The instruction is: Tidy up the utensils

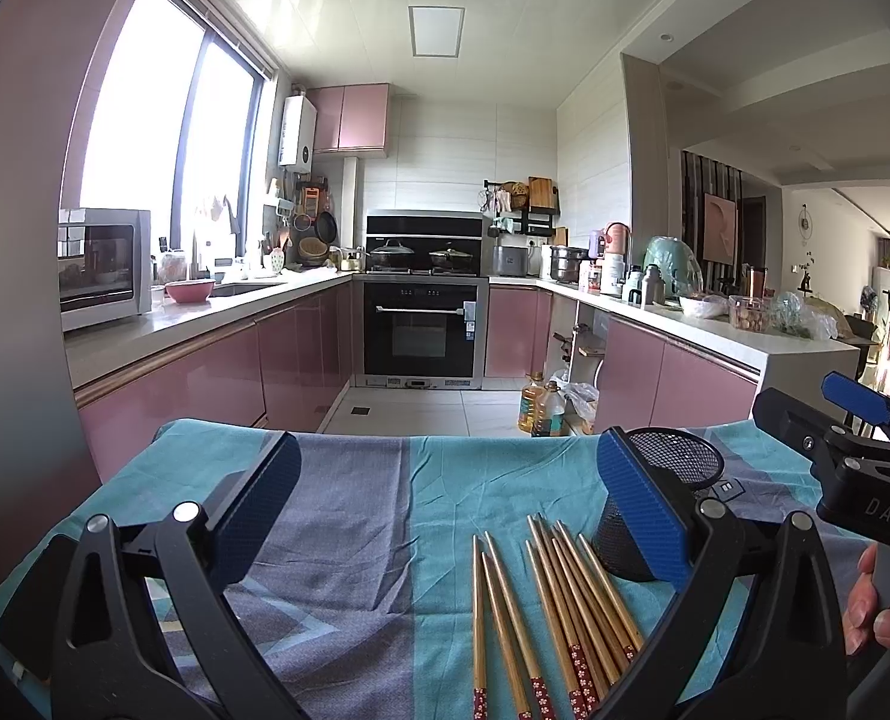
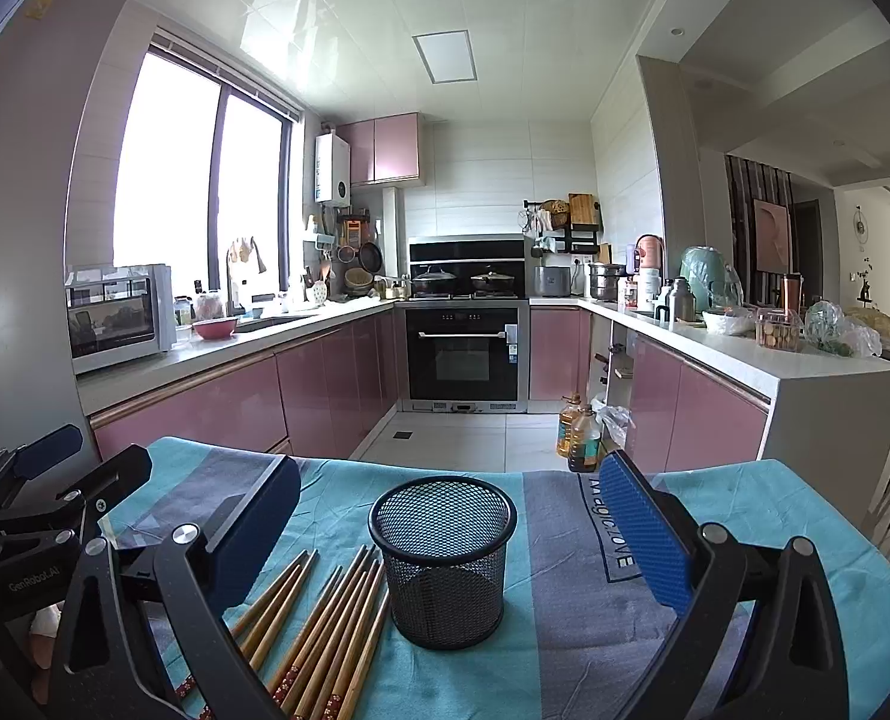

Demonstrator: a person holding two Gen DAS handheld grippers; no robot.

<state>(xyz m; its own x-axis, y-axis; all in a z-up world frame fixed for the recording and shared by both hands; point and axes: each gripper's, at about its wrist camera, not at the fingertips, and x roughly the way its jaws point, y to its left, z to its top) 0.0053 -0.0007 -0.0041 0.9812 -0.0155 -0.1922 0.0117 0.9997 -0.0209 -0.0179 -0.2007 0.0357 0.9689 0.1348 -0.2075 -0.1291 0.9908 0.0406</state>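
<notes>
Both grippers idle above the table, nothing gripped.

Left gripper (image 1: 448, 510): jaws spread wide, blue pads well apart, only cloth between them. Its right finger (image 1: 640, 504) overlaps the mesh cup (image 1: 679, 462) in the left wrist view; cannot tell if they touch.

Right gripper (image 2: 448, 531): jaws also spread wide. The mesh cup (image 2: 443, 558) sits between the fingers in view, clear of both pads, upright, nothing visible inside.

Chopsticks (image 1: 556, 618): loose bundle lying flat on the cloth, wooden, red flower-pattern ends toward the cameras, tips pointing away. In the right wrist view the chopsticks (image 2: 319, 630) are at 8 o'clock from the cup, the nearest ones just beside its base or touching it. A pair lies slightly apart from the main bunch on the far side from the cup.

Cloth (image 2: 565, 648): teal and grey patchwork, covers the table, printed lettering at 3 o'clock of the cup.

A person's hand (image 1: 871, 606) shows at 4 o'clock in the left wrist view, on the right gripper's body (image 1: 865, 480).

Beyond the table edge: oil bottles (image 2: 577, 435) on the floor at 1 o'clock. Further back, a U-shaped kitchen with pink cabinets, built-in oven (image 2: 463, 354) at 12 o'clock with two pans on the hob above it, a microwave (image 2: 118, 315) at 10 o'clock under the window, and a cluttered counter at 2 o'clock.
</notes>
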